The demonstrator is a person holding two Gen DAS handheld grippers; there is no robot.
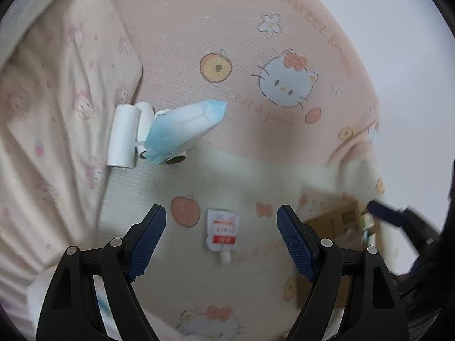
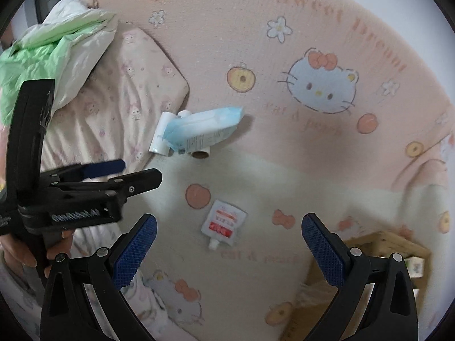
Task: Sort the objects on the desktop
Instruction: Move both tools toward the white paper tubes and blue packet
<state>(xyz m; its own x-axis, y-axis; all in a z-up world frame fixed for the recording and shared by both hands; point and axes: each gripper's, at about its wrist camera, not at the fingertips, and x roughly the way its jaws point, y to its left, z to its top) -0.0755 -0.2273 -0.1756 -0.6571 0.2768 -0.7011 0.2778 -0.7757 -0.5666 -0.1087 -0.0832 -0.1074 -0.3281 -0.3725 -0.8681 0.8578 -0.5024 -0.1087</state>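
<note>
Gripping flat pouch [image 2: 223,224] risky: both grippers' fingers apart, empty; soft bed [image 2: 284,170] lets it slip.

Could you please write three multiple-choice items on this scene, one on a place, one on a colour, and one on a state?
1. Where does the blue wipes pack lie?
A. in the wooden box
B. partly on the white lint roller
C. on the pillow

2. What colour is the small spout pouch?
A. white with red
B. green
C. black

3. How do the right gripper's jaws stand?
A. shut on the pouch
B. shut, empty
C. open, empty

Answers: B, the pack overlaps the roller; A, white body, red label; C, the pads stand wide apart, holding nothing.
</note>
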